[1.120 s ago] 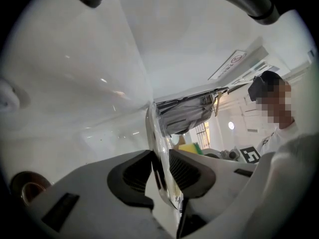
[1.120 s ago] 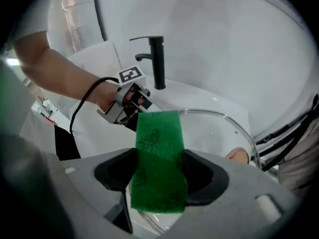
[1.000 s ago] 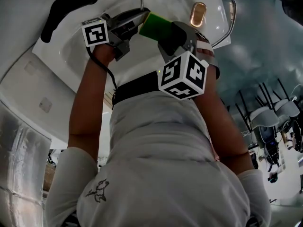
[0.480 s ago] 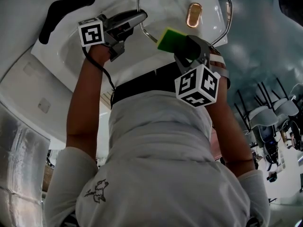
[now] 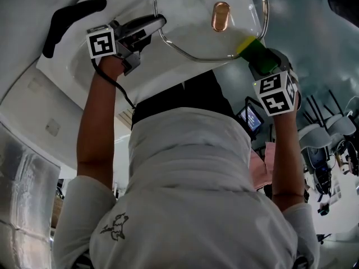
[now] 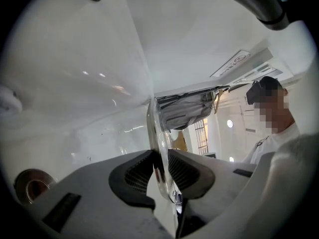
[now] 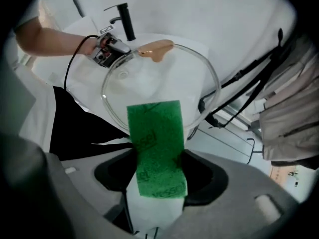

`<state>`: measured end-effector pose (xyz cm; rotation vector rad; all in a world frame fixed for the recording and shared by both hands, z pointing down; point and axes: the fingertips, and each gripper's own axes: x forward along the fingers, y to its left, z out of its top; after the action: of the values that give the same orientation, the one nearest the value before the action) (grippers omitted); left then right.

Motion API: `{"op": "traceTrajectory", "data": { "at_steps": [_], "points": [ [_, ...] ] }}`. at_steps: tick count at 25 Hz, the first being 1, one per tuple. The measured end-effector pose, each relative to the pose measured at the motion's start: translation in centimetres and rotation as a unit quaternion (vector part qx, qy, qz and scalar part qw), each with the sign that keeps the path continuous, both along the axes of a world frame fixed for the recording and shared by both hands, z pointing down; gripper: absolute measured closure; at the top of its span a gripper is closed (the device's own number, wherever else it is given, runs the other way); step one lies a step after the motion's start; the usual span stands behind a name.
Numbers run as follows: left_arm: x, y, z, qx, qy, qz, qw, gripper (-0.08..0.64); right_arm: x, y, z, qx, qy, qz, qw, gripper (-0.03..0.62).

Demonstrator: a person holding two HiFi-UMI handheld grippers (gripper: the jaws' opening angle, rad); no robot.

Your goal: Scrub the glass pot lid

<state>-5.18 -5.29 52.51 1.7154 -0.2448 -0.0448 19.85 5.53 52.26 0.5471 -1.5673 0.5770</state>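
The glass pot lid (image 5: 190,35) with its copper knob (image 5: 220,15) is held over the white sink. My left gripper (image 5: 160,22) is shut on the lid's left rim; in the left gripper view the rim (image 6: 158,133) runs edge-on between the pads (image 6: 137,173). My right gripper (image 5: 255,52) is shut on a green and yellow sponge (image 5: 249,45) at the lid's right edge. In the right gripper view the green sponge (image 7: 155,143) sticks out from the jaws toward the lid (image 7: 164,78), whose knob (image 7: 155,49) lies at the far rim.
A black faucet (image 5: 70,17) stands at the sink's (image 5: 84,66) upper left, and it shows as the faucet (image 7: 124,21) behind the lid. The sink drain (image 6: 29,185) sits low at the left. A person (image 6: 271,128) stands at the right.
My right gripper has swept to the right with the sponge, from beside the left gripper to the lid's right edge. The left gripper has kept its hold on the rim.
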Motion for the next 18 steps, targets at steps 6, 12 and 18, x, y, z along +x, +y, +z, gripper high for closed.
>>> {"op": "traceTrajectory", "data": {
  "at_steps": [6,12,18],
  "points": [
    [-0.2,-0.2,0.1,0.009,-0.009,-0.001,0.9999,0.465,-5.7,-1.4,-2.8,0.023,-0.046,-0.037,0.998,0.307],
    [-0.1,-0.2,0.0,0.007,-0.009,-0.002,0.9999,0.465,-18.0,-2.2,-3.9,0.042,-0.123,-0.143,0.981,0.307],
    [-0.2,-0.2,0.1,0.010,-0.011,0.003,0.9999,0.465,-19.7,-3.8,-2.9,0.036,-0.113,-0.154,0.981,0.307]
  ]
}}
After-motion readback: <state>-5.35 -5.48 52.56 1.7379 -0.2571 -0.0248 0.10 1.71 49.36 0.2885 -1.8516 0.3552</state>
